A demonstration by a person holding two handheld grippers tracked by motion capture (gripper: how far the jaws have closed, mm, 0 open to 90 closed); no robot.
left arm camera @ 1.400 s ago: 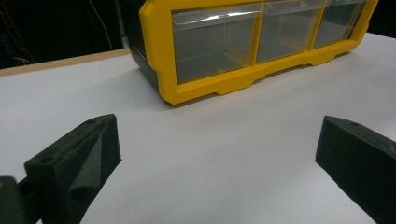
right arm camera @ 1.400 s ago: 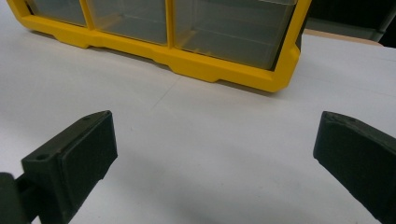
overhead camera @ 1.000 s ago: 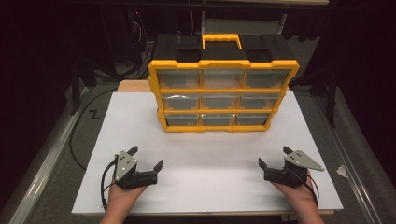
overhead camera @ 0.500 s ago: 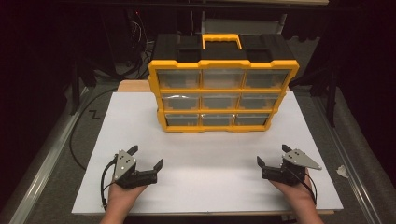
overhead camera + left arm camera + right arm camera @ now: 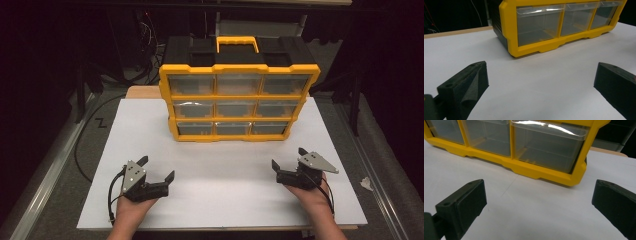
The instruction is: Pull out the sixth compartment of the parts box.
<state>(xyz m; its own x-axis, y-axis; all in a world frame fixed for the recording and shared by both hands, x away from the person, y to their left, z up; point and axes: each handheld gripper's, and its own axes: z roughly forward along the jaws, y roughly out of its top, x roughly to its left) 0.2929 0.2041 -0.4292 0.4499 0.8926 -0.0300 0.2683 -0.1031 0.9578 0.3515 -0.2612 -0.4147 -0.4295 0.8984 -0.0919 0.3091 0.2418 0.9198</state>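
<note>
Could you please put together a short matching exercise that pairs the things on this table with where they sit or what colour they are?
Things:
1. left gripper
2. right gripper
3. drawer cabinet
4. carry handle

Descriptions:
A. yellow, on top of the cabinet
B. near the table's front right, jaws open
C. standing at the back middle of the white table, with clear drawers
D. near the table's front left, jaws open

Pairs: 1-D, 2-B, 3-C, 4-A

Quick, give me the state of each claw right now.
Left claw: open, holding nothing.
Right claw: open, holding nothing.
</note>
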